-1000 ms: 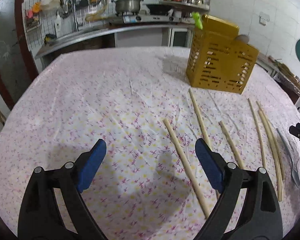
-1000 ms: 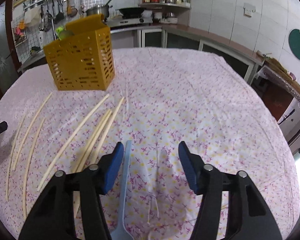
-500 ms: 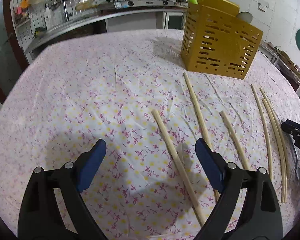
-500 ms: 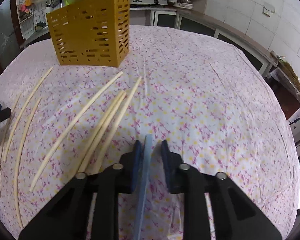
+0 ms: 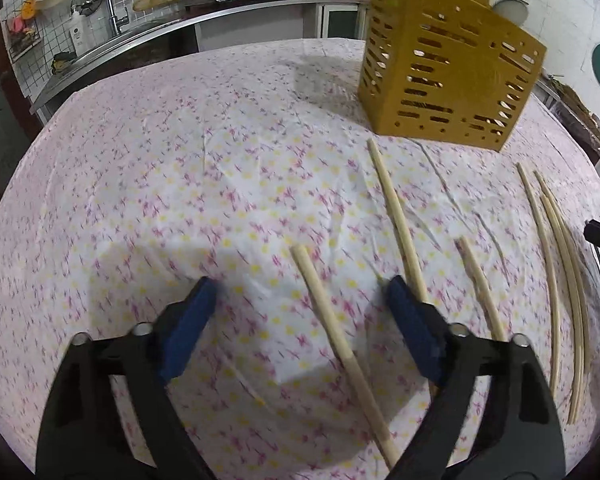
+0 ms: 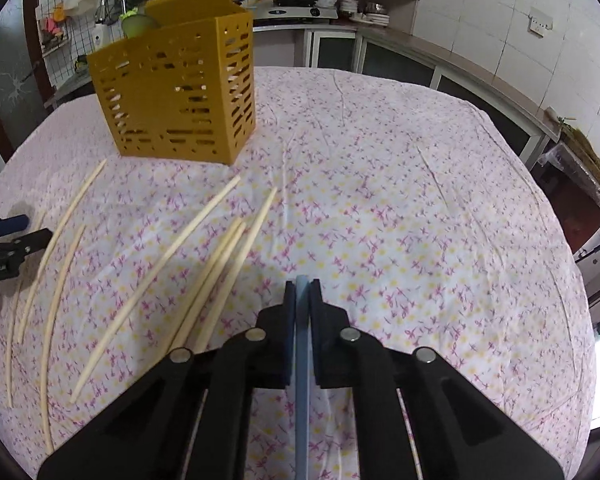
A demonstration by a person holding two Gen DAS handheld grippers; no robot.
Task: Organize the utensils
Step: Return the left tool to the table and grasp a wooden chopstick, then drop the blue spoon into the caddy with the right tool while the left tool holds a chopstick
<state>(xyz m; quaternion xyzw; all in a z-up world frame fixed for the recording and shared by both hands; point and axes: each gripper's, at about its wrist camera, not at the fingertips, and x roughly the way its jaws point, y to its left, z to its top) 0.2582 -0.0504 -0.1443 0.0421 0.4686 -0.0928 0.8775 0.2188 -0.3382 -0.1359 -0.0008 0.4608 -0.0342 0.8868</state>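
**A:** Chopstick (image 5: 340, 344) under the left gripper (image 5: 300, 308): which way does it run?
**B:** Long axis goes from the table's near edge up toward the yellow utensil holder (image 5: 448, 76), tilted a little left. It lies flat on the tablecloth (image 5: 140, 184), between the blue pads, closer to the right pad. Jaws are wide and closing, pads not on it yet.
**A:** Right gripper (image 6: 302, 292)?
**B:** Clamped on a blue utensil handle (image 6: 302, 380), handle running straight back along the fingers. Holder stands toward the table's far left from it.
**A:** Other chopsticks?
**B:** Loose ones between the two grippers, all lengthwise toward the holder. I'd say the left one needs a small shift right to centre before the squeeze.
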